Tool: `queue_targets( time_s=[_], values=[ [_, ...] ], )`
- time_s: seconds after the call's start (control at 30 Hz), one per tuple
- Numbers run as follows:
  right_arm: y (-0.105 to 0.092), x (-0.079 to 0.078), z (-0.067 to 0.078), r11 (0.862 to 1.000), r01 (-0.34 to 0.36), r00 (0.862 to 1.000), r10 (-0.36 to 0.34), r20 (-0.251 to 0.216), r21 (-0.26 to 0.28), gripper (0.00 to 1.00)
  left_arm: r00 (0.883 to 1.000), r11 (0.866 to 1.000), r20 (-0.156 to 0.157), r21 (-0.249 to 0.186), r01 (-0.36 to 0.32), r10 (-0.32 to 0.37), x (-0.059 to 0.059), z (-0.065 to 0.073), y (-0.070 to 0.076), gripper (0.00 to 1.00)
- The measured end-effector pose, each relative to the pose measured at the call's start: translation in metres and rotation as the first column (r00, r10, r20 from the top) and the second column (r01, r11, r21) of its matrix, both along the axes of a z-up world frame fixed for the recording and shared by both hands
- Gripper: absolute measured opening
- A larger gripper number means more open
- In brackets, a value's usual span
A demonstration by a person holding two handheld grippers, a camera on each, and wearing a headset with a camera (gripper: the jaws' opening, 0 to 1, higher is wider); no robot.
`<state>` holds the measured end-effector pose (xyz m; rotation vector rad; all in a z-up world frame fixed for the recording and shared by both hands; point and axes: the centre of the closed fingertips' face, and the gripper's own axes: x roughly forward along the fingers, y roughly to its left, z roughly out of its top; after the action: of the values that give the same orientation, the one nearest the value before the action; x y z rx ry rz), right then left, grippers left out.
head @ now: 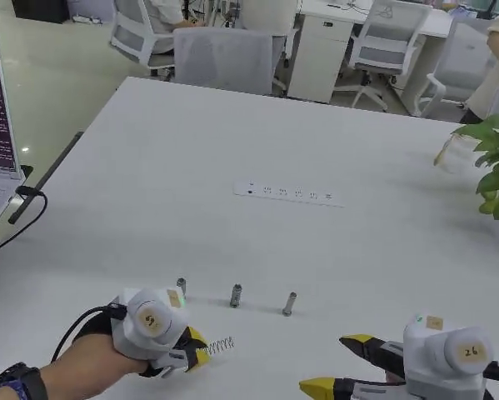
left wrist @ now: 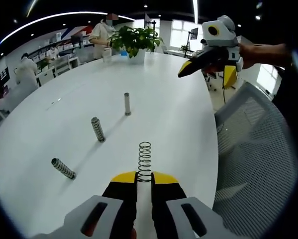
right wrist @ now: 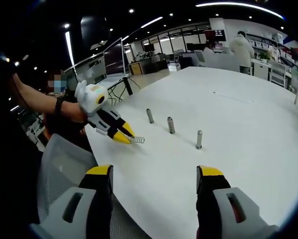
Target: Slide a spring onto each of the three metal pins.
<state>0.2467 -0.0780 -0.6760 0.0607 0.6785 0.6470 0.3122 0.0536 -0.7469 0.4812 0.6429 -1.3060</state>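
White and smooth, the table (head: 332, 142) gives a dropped part nothing to stop it, so a loose spring would probably roll or bounce well away. Low at the near edge, the right gripper (right wrist: 153, 172) hangs with its jaws wide apart and nothing between them. The left gripper (left wrist: 144, 177) is clamped on one end of the spring (left wrist: 145, 158), which juts forward unsupported just above the tabletop. The nearest pin (left wrist: 63, 169) and middle pin (left wrist: 97, 129) already wear springs. The bare pin (left wrist: 127, 104) stands beyond them, farthest from the left gripper, so reaching across could snag or topple a finished pin. Held by its end alone, the spring may sag, miss the pin's tip, buckle, or flick free.
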Motion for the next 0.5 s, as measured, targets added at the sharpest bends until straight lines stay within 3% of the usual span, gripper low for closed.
queue_targets(
  time_s=[0.5],
  values=[
    [0.022,0.010,0.000,0.997,-0.070,0.998,0.070,0.000,0.015,0.64,0.999,0.999,0.038,-0.036,-0.029,0.031,0.000,0.024,0.015,0.02]
  ],
)
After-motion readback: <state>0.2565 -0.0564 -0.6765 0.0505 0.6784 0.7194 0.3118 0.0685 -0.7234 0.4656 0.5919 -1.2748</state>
